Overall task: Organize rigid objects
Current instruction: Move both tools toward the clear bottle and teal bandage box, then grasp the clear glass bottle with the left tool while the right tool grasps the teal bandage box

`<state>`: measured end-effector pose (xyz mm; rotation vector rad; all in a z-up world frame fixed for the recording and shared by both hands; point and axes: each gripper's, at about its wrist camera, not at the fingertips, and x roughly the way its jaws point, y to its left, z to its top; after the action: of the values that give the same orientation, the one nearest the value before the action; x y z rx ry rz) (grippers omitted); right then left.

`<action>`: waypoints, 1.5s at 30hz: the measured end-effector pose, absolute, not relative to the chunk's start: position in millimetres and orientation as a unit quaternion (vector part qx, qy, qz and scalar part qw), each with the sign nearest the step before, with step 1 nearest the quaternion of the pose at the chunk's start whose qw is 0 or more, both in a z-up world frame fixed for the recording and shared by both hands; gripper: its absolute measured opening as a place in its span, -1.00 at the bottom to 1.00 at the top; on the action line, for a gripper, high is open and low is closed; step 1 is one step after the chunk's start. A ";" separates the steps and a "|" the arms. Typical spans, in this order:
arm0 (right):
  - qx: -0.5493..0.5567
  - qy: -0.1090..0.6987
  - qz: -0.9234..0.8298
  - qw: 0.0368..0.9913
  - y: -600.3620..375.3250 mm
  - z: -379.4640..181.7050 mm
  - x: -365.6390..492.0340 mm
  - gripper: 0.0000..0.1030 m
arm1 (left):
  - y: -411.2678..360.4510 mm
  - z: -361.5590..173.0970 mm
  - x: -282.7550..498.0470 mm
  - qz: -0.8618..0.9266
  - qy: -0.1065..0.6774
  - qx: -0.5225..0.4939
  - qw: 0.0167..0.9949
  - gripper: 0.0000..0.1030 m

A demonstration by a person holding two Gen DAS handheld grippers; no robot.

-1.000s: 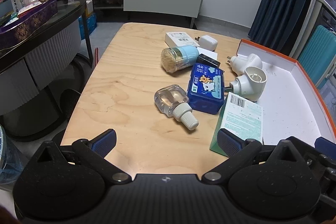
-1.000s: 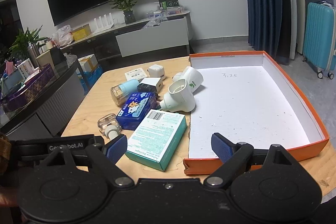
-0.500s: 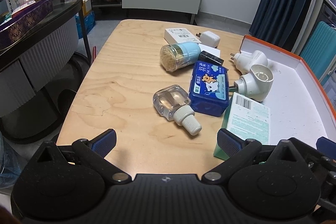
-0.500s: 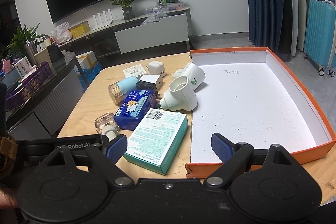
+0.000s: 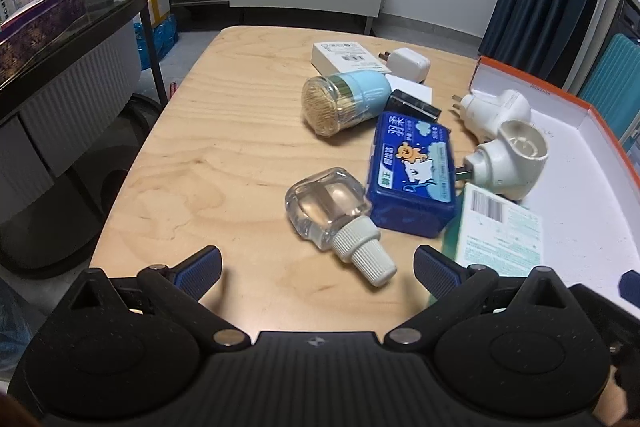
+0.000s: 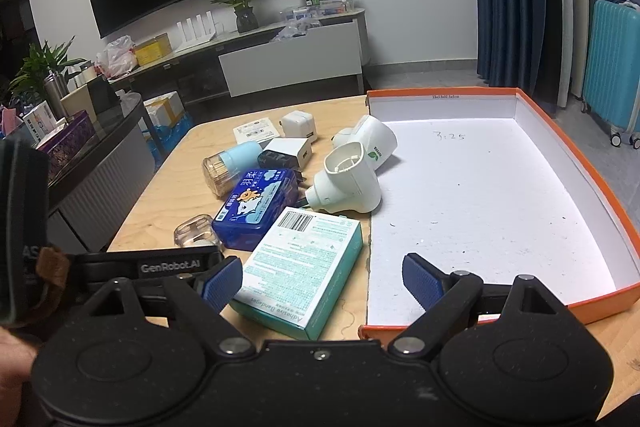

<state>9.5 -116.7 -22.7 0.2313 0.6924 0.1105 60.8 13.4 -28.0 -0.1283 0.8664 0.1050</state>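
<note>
Bandage box (image 6: 300,267) beside tray (image 6: 560,131); refill bottle (image 5: 332,215) left of floss case (image 5: 412,175).

The left gripper (image 5: 318,267) hangs over the near edge of the wooden table (image 5: 224,131), its jaws spread wide with nothing between them. Just ahead at twelve o'clock lies a clear bottle (image 5: 326,205) on its side — white cap (image 5: 362,253) toward the gripper — touching a blue box (image 5: 412,175) at one o'clock.
</note>
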 end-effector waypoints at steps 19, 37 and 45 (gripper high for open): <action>0.120 0.361 0.060 0.923 -105.8 -29.2 28.0 0.98 | 33.4 -31.7 77.1 0.045 0.412 -0.054 0.909 1.00; 0.146 0.395 0.040 0.906 -97.4 -38.3 44.1 0.98 | 29.7 -36.8 83.2 0.038 0.414 -0.051 0.908 1.00; 0.170 0.427 0.011 0.888 -88.2 -50.0 64.6 0.98 | 28.7 -42.4 89.6 0.031 0.401 -0.031 0.915 0.87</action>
<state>64.6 -88.2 -50.0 0.3528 0.8873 0.0219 89.6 28.7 -42.4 -0.0633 0.8265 0.0648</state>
